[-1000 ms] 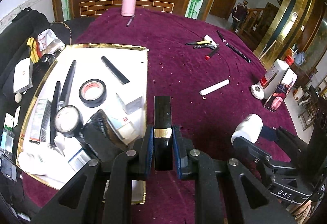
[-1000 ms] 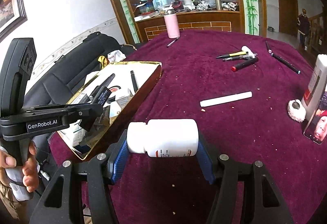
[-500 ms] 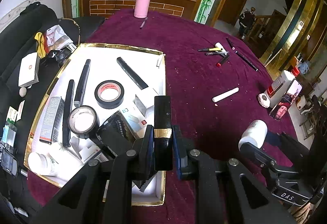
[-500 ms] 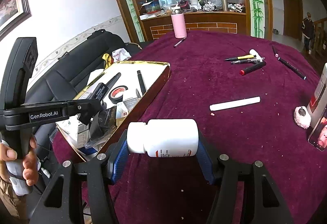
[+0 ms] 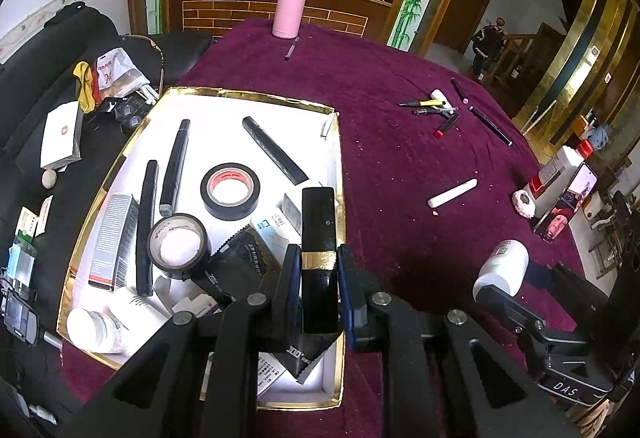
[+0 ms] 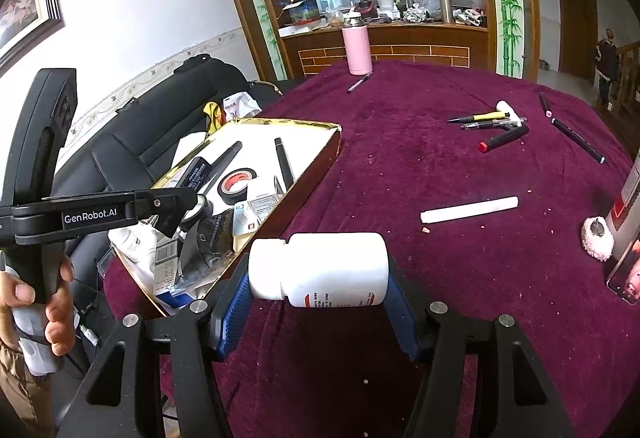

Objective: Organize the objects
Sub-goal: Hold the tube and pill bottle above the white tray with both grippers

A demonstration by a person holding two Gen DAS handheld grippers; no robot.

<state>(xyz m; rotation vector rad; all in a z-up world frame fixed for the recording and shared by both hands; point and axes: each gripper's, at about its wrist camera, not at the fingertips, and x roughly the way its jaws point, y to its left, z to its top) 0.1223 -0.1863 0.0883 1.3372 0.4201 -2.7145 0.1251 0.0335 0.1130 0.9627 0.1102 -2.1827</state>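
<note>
Black tube with gold band [image 5: 318, 234] clamped upright in nearly closed left gripper [image 5: 318, 274], poised over gold-rimmed tray's [image 5: 340, 166] right edge, likely for dropping in. White bottle [image 6: 332, 270] held crosswise in half-spread right gripper [image 6: 320, 290], over the maroon cloth [image 6: 440, 278], presumably queued next.

Maroon tablecloth [image 5: 400, 166], gold-rimmed tray [image 5: 248, 94] (white inside), pink flask [image 5: 289, 12]

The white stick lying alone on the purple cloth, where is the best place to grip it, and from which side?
Grip the white stick near its middle, coming from above, pads across its narrow width. It lies flat on the cloth, long and thin, with bare cloth on both sides, so an end grip would probably let it tip.
</note>
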